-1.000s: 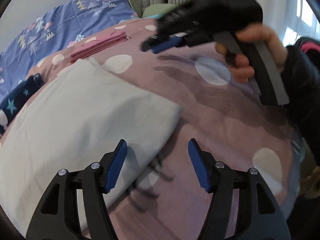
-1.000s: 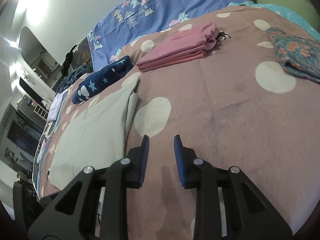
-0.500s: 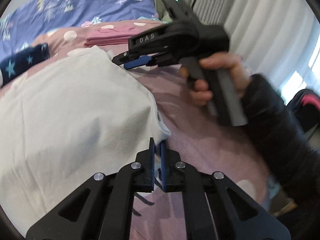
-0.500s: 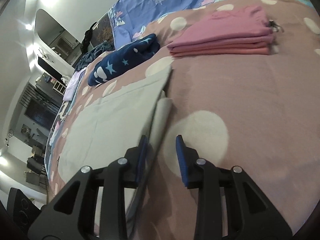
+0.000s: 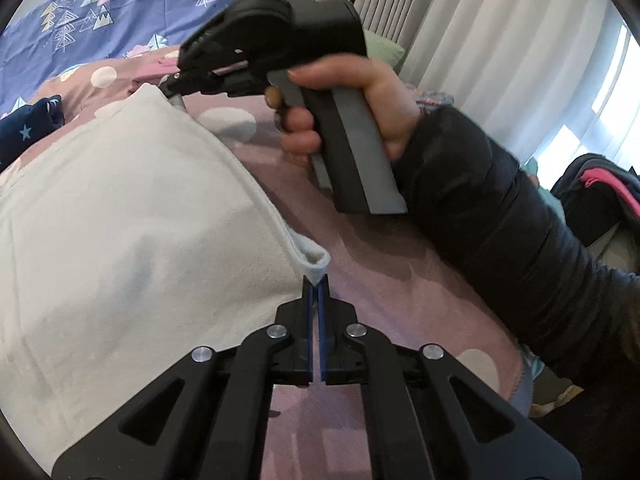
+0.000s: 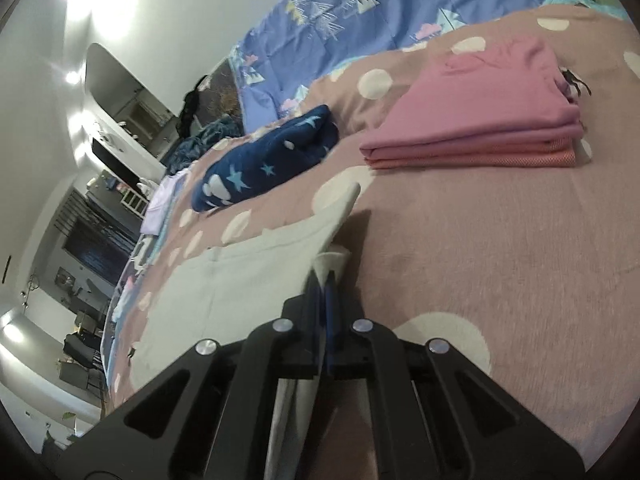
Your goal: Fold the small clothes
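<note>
Left wrist view gives us two grippers. Our left gripper (image 5: 315, 286) has its blue-padded jaws pressed together on the near corner of the pale grey-white fleece garment (image 5: 132, 216), which lies spread on the mauve bedspread with cream dots (image 5: 400, 292). Our right gripper (image 5: 176, 84), black with a grey handle, sits at the garment's far corner in our bare right hand (image 5: 360, 96); its tips are partly masked by its own body here.

From the right wrist view we see the right gripper (image 6: 323, 280) closed on a small peak of the same garment (image 6: 240, 276), lifted slightly off the bedspread (image 6: 500, 248).

We count three other cloth items on the bed: one stack of folded pink clothes (image 6: 480, 120), one navy bundle with pale stars and clouds (image 6: 264, 164), and one blue quilt printed with trees (image 6: 360, 20) behind them.

How many pieces are in the pink stack we cannot tell. The room at far left is too warped to read.
</note>
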### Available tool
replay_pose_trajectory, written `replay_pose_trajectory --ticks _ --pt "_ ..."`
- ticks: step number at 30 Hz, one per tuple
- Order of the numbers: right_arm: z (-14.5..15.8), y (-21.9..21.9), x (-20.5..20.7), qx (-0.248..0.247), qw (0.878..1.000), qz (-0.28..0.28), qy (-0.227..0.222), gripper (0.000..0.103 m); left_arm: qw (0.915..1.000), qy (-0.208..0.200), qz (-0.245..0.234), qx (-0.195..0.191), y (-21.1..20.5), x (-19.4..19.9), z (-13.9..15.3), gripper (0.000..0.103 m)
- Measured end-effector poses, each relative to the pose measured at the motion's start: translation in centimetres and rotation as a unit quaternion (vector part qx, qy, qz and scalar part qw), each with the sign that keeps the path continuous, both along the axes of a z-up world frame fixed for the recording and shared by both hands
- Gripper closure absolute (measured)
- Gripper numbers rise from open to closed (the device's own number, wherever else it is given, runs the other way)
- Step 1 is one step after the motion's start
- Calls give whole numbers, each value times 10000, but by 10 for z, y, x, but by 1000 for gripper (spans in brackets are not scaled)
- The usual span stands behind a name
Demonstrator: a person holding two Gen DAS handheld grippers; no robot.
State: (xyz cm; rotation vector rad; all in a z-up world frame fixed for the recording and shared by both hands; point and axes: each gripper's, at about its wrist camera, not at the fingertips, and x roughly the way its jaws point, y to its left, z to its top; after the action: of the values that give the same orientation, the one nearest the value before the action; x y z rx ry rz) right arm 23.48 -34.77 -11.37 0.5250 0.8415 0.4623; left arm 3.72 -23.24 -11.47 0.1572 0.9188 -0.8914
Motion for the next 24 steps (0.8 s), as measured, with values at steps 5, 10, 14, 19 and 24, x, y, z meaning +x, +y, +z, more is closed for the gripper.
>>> replay_pose_trajectory --ticks 5,10,14,19,24 --pt "-26 -10 11 238 9990 -57 377 101 9999 124 -24 109 -3 3 -10 102" --pt "-12 -18 -2 476 9985 -62 280 83 9997 -59 -63 209 -4 -1 -7 102" --pt "-7 -16 -13 417 9985 195 300 52 9979 -401 -17 503 -14 -2 -5 100" --pt "-15 -1 -12 55 9984 348 445 60 9943 -671 167 806 -30 3 -7 90" --pt "-3 -1 -13 63 9999 39 141 98 9957 -724 -63 570 -30 3 -1 98"
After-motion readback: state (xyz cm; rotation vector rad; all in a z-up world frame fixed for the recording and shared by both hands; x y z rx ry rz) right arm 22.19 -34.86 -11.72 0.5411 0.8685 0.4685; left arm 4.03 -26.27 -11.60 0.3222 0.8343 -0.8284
